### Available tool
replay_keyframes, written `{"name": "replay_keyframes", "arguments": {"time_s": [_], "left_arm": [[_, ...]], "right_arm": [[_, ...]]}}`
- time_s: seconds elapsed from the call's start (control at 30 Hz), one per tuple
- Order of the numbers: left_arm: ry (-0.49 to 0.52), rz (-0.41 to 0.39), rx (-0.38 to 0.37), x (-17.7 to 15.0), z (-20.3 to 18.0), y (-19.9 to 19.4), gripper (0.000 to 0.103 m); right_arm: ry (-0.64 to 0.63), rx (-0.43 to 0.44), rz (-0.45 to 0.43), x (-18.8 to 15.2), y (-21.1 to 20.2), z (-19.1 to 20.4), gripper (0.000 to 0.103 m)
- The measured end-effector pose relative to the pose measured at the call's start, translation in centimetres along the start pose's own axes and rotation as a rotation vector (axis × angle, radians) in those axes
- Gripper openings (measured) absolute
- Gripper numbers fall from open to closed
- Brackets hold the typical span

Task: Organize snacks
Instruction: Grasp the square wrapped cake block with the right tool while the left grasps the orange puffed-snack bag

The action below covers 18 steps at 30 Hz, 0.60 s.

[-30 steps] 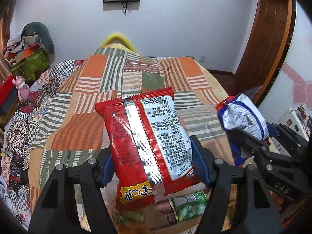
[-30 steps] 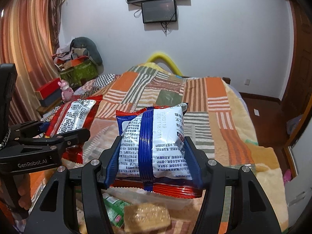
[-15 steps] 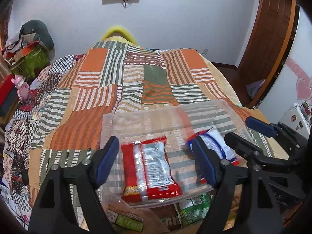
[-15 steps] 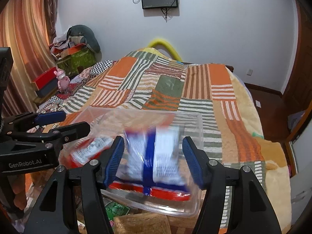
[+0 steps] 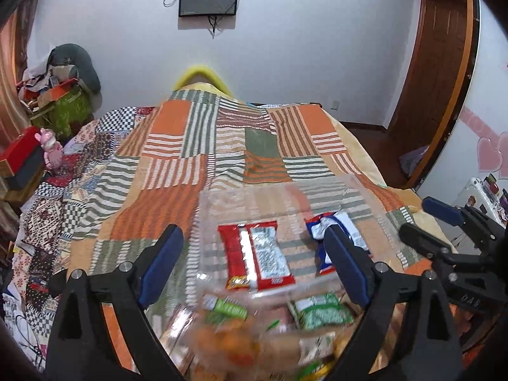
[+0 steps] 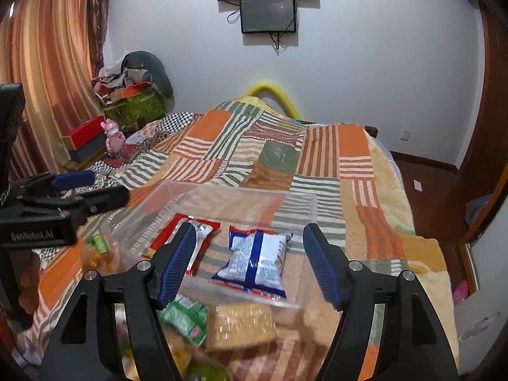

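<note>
Snack packets, red (image 5: 258, 255) and blue (image 6: 255, 262), lie side by side inside the clear tray (image 6: 247, 192): light, crinkly, slippery, best pinched across their width. Left gripper (image 5: 254, 258) and right gripper (image 6: 250, 262) above the tray are opening, empty.

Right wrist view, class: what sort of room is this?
Most likely a bedroom: a bed under a patchwork blanket, curtains at one side, and a screen mounted on the wall.

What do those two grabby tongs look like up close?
Both tongs are black plastic frames with silver screws and ribbed blue pads. The left tongs and right tongs look alike. White "GenRobot.AI" lettering marks the left one's side in the right view.
</note>
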<state>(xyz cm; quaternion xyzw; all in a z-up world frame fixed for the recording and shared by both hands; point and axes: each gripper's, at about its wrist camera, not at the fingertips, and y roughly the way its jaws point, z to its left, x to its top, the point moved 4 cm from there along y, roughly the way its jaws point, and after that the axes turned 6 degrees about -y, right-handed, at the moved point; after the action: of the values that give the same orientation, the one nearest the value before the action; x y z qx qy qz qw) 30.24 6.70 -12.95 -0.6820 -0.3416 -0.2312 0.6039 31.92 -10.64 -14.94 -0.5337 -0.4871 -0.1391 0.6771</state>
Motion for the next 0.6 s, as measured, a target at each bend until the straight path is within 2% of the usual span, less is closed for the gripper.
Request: {"name": "replay_keyframes", "arguments": {"time_s": [0.3, 0.47, 0.6], "left_arm": [[0.037, 0.03, 0.03, -4.0, 1.8, -2.7, 0.095], [0.047, 0.065, 0.055, -6.7, 2.5, -1.6, 0.096], [0.001, 0.121, 0.04, -8.1, 3.5, 0.2, 0.096]], "right_arm": [[-0.011, -0.003, 0.028, -2.8, -2.1, 0.4, 0.071], [-0.002, 0.001, 0.061, -4.6, -2.0, 0.4, 0.074], [0.01, 0.004, 0.105, -6.1, -1.0, 0.2, 0.074]]}}
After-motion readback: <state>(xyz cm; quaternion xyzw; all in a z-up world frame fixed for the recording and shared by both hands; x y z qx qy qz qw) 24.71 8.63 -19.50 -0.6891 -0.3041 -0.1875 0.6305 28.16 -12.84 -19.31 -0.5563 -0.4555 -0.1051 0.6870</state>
